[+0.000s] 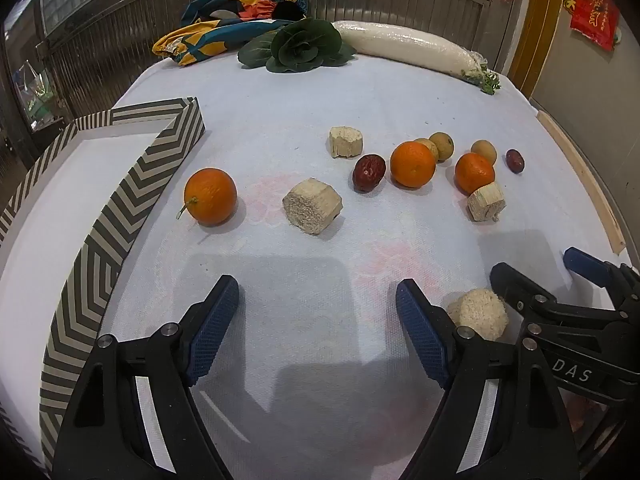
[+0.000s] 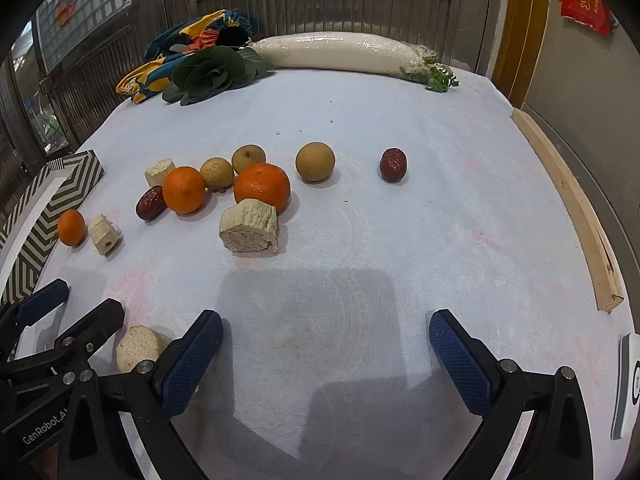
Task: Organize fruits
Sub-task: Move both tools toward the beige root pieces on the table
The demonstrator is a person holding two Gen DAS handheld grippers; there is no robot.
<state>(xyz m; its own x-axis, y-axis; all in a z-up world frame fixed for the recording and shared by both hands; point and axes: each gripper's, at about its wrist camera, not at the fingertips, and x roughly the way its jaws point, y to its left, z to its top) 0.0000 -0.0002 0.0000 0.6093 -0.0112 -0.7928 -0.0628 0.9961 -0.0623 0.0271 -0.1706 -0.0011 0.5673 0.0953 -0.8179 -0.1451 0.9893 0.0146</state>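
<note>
Starting with the orange [image 1: 210,197] nearest the striped box [image 1: 120,216] is advised; both grippers' jaws are spread wide, empty, so it should be centred between them.

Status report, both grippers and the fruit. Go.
Left gripper open, empty. Right gripper open, empty. Fruit loose on cloth, nearest orange beside striped box. Cane chunk lies between grippers.
</note>
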